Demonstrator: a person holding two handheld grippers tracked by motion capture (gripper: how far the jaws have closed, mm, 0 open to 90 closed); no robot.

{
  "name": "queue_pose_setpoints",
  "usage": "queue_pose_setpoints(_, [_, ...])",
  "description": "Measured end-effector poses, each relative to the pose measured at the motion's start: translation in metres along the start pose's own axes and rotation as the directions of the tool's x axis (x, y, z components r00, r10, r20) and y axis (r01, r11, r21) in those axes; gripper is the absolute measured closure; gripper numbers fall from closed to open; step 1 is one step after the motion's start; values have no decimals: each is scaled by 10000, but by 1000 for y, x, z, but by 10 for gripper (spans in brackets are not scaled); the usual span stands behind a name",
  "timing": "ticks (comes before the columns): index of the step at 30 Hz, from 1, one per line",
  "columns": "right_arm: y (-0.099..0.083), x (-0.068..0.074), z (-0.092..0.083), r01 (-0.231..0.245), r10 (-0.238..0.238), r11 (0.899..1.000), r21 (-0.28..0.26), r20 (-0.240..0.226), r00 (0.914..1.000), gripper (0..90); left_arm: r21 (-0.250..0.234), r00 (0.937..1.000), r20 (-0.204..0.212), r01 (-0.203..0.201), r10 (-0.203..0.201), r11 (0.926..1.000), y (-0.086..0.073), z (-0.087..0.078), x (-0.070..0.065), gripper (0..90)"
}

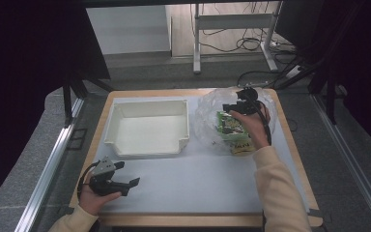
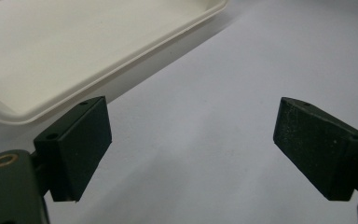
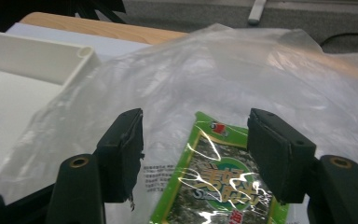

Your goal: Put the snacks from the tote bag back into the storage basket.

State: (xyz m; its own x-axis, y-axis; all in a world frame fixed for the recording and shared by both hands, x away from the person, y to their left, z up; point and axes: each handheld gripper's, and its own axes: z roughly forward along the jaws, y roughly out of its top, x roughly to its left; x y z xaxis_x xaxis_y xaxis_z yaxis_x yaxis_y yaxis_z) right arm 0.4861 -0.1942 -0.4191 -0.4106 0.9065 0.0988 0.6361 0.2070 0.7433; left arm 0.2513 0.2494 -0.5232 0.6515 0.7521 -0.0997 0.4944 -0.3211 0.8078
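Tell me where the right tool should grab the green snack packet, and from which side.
Grip the green snack packet across its narrow width, coming from above: it lies flat inside the clear plastic bag, so the right tool, open over it, would likely pinch the film too.

White tray [image 1: 147,128], clear bag [image 1: 211,113], green printed packet [image 1: 232,126].

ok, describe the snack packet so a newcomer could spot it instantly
Start at the white tray on the table's left half; right of it lies a crumpled clear plastic bag. The green seaweed snack packet sits inside it, under the right claw, the one colourful printed item.
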Motion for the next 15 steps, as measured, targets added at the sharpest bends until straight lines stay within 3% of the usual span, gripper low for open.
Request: queue_pose_setpoints(15, [-6,-27,15,-507,481,9947,890,314,9984,378,41,10000,13,-3,3,10000,0,1,0,113])
